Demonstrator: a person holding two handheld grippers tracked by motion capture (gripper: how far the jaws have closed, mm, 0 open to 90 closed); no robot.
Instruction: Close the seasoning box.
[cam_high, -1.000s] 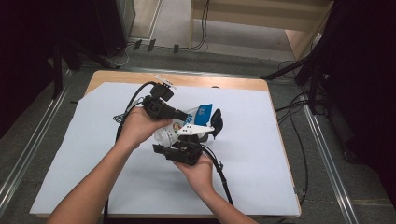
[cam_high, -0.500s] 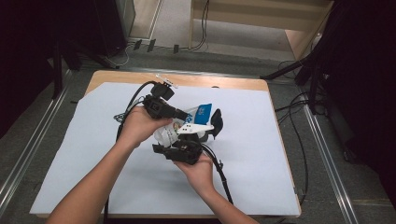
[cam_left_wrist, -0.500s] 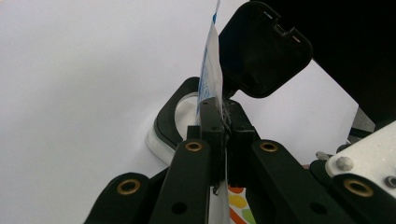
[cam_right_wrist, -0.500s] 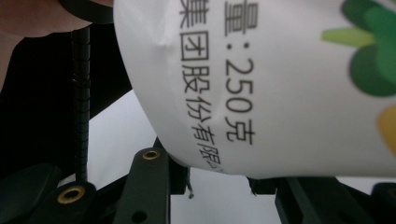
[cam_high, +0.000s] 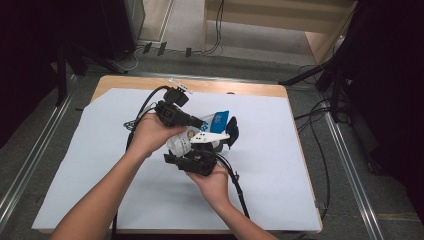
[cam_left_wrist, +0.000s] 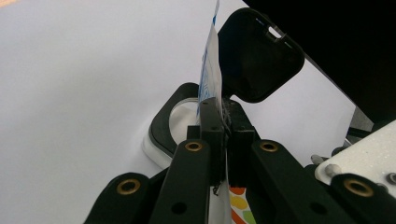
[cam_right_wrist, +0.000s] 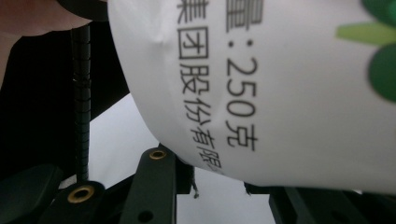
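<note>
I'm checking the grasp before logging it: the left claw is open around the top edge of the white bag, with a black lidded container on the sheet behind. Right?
Not quite. The left claw is shut on the bag, as the left gripper view shows; the container is there.

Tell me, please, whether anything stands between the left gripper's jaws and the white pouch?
Nothing visible does: the left gripper is already shut on the thin edge of the white pouch, with the open black container behind it.

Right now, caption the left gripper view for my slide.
Left gripper shut on a white-and-blue pouch edge above the white table cover.
</note>
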